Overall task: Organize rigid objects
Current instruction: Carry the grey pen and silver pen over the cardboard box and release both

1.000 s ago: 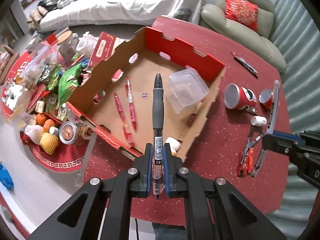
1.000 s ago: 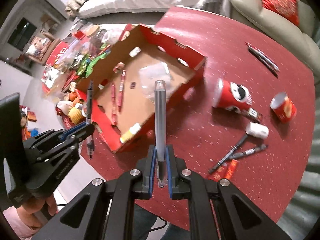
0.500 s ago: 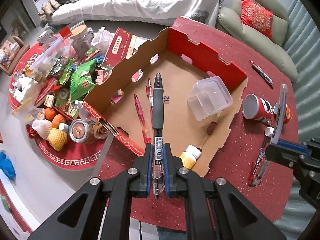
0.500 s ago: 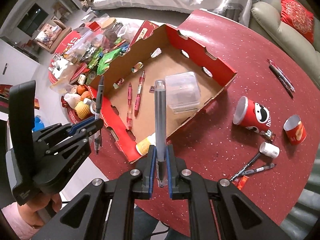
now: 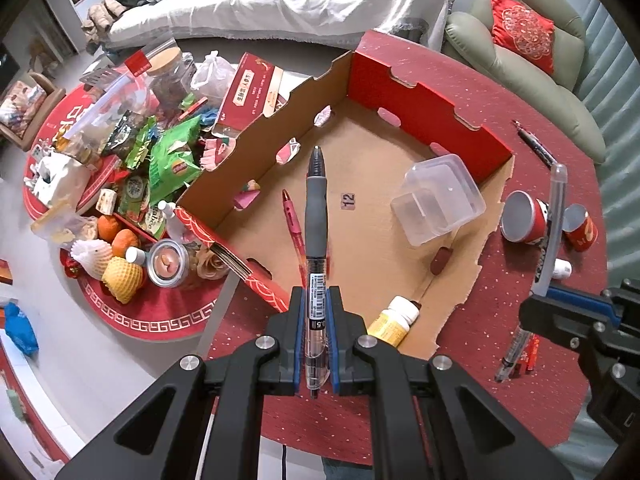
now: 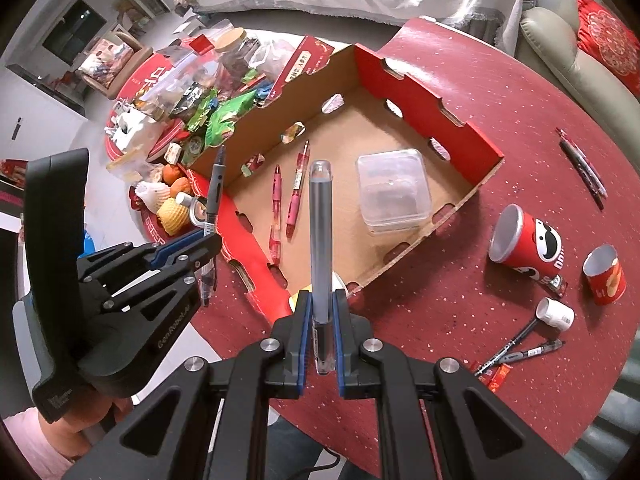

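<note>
The black pen (image 5: 316, 216) stands between the left gripper's (image 5: 316, 344) fingers (image 5: 297, 332) in the left wrist view, its clear barrel clamped by the blue pads and its grey grip and tip reaching out over the cardboard box (image 5: 424, 112). That gripper points steeply down above the near edge of the box on the red counter (image 5: 532, 408). The fingers are closed tight on the pen. Inside the box lie a red pen (image 5: 291, 216), a clear plastic container (image 5: 438, 204) and a yellow bottle (image 5: 394, 320) at the near wall. At the right edge the right gripper (image 5: 568, 312) holds a grey pen (image 5: 554, 216) upright.

From the right wrist view, the right gripper (image 6: 322, 336) also tilts steeply down over the box's near corner. The grey pen (image 6: 321, 240) sits gripped between its closed fingers (image 6: 303, 332), capped end pointing away toward the box floor. At left, the left gripper (image 6: 188, 246) carries the black pen (image 6: 214, 188) beside the box's red wall. A Pringles can (image 6: 528, 240) lies on the counter to the right.
</note>
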